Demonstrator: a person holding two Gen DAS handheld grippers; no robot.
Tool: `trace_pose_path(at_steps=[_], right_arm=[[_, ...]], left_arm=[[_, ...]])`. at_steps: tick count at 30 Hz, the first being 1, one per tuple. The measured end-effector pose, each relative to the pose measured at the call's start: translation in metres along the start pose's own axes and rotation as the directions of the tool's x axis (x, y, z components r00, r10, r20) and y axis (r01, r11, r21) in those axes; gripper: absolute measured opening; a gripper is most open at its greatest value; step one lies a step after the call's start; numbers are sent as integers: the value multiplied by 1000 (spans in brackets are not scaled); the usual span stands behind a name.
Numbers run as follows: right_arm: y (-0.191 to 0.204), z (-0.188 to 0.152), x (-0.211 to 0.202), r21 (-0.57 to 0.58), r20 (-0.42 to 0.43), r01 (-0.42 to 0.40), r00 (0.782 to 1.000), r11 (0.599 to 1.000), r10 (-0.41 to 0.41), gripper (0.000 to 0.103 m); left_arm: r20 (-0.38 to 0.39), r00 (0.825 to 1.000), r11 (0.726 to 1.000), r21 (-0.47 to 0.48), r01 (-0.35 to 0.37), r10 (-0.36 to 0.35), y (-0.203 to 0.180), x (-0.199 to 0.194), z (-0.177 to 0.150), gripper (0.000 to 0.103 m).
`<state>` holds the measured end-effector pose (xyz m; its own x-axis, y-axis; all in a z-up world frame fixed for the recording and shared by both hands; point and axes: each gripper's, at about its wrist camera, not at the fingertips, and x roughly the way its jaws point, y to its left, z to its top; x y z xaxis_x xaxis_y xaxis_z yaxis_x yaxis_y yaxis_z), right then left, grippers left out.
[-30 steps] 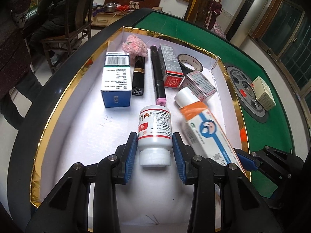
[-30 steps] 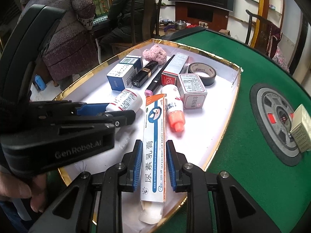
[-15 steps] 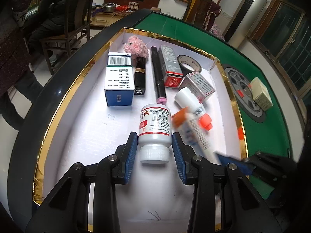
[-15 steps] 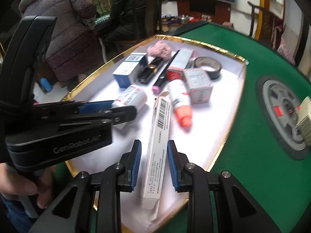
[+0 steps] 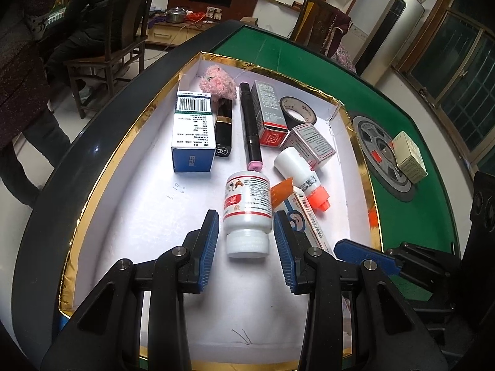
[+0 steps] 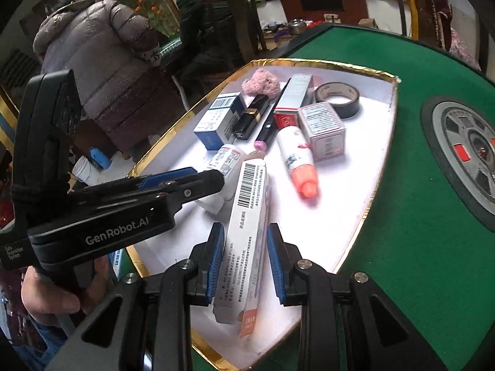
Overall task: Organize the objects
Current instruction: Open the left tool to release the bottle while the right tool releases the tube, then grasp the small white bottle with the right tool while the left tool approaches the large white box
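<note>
A white pill bottle point(image 5: 246, 211) with a red label lies in the white gold-rimmed tray point(image 5: 130, 216). My left gripper point(image 5: 246, 241) is open, its blue pads either side of the bottle's cap end with small gaps. A long ointment box point(image 6: 247, 225) with a barcode lies beside the bottle, also showing in the left wrist view point(image 5: 304, 213). My right gripper point(image 6: 244, 259) is open around this box, with gaps between its pads and the box. The left gripper's body point(image 6: 102, 216) shows in the right wrist view.
Farther in the tray lie a blue-white box point(image 5: 193, 130), a black lipstick point(image 5: 223, 130), a dark pen point(image 5: 250, 123), a red-grey box point(image 5: 269, 114), black tape point(image 5: 297, 111), a small square box point(image 5: 309, 140), an orange-capped tube point(image 5: 304, 179) and a pink plush point(image 5: 215, 82). A cream box point(image 5: 410, 157) sits on the green table.
The ointment box has rolled onto another side, barcode face up, and my right gripper has opened from it. The left gripper has loosened around the pill bottle.
</note>
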<state>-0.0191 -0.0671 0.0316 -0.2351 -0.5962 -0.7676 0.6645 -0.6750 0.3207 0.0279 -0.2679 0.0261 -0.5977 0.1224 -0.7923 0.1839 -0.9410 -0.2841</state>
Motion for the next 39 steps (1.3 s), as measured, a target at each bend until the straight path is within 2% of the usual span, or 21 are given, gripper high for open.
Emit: trace_pose_path(at_steps=[12,22,32,36,39], right_arm=[[-26,-3,-34,44,79,10,997,999,-13,28],[-103,-18,-86,174,166,56,982,983,-86,28],[-195,-40,-151,341,267,140,934,929,-239,28],[-229,-49,-170,417,270,183,910,890,-314,29],[-247,-54,-175,461,256,188,907,867,-333,31]], left_arm=[[15,1000,999,51,-13,12,-28,-10,-2,36],[4,1000,987,162,-10,9,-84,-7,-7,36],[-37,999,964,267,0,10,-144,8,-15,36],[-60,998,960,280,25,-9,-168,17,-17,36],[-81,996,950,307,54,-30,-192,24,-21,36]])
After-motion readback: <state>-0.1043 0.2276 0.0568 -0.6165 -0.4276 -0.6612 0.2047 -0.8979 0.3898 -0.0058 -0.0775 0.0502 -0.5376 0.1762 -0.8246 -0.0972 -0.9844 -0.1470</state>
